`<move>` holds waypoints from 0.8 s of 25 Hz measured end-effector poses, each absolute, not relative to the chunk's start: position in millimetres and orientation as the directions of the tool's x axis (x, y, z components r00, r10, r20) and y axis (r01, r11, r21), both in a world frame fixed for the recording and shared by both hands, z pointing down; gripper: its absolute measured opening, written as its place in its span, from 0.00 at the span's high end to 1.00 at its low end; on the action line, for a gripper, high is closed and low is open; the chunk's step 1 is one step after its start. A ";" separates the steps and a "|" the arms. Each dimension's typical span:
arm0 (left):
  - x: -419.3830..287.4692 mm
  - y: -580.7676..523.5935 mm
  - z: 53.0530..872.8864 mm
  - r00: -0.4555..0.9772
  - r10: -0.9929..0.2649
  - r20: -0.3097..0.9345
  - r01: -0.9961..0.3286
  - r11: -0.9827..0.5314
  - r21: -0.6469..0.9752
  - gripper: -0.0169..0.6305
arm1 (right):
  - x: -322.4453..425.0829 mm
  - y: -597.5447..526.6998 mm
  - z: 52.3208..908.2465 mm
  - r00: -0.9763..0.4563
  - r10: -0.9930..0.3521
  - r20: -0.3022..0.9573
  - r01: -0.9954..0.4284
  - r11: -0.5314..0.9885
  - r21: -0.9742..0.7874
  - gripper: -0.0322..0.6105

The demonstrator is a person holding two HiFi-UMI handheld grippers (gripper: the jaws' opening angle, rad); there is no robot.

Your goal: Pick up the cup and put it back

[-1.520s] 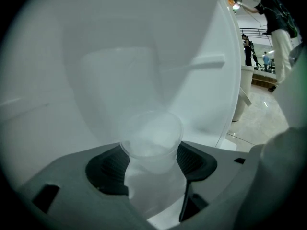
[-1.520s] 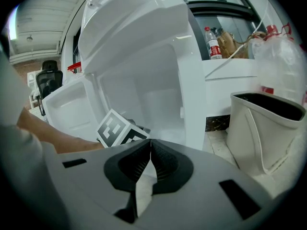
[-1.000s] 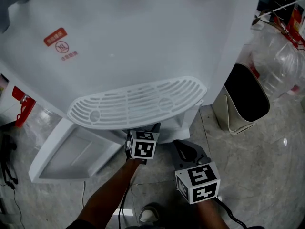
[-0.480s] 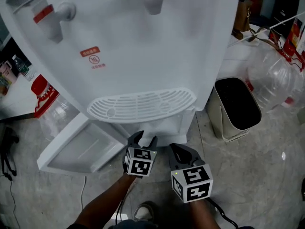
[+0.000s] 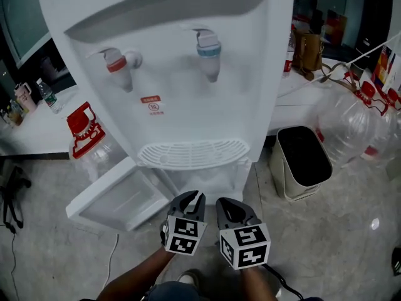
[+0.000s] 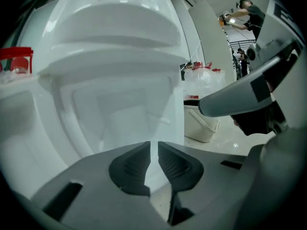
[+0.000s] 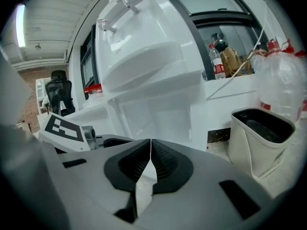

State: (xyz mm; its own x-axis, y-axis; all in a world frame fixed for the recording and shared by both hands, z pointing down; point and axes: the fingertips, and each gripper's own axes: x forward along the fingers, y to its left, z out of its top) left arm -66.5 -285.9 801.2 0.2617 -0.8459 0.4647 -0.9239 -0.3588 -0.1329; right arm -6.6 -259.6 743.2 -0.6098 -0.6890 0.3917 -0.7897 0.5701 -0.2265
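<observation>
Partly behind left tongs point(image 5: 192, 199), cabinet point(image 5: 216, 182), dispenser point(image 5: 188, 74) cropped

The grey floor point(image 5: 338, 231) is carrying a white dispenser point(image 5: 188, 74), which is standing at the middle with its low door point(image 5: 119, 196) hanging open to the left. A beige bin point(image 5: 285, 180) is standing just beside the dispenser on the right, with clear jugs point(image 5: 354, 127) sitting near it at the far right. A jug with a red handle point(image 5: 84, 130) is sitting behind the door, and a thin cable point(image 5: 113, 251) is lying near the door's front edge.
</observation>
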 end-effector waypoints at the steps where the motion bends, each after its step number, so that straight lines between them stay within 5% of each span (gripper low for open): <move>1: -65.5 -281.6 795.4 0.261 -0.849 0.460 -0.923 -0.358 -0.138 0.89 | -6.6 -256.5 738.3 -0.611 -0.690 0.388 -0.789 0.572 -0.226 0.92; 20: -74.6 -241.3 694.3 0.315 -0.874 0.369 -0.923 -0.373 -0.094 0.95 | -26.0 -227.6 681.4 -0.670 -0.662 0.336 -0.737 0.647 -0.195 0.92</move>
State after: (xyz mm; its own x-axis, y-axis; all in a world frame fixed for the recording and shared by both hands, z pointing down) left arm -74.6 -241.3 694.3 0.3154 -0.8741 0.3695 -0.9232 -0.3727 -0.0936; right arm -26.0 -227.6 681.4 -0.6699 -0.6619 0.3362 -0.7372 0.6468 -0.1954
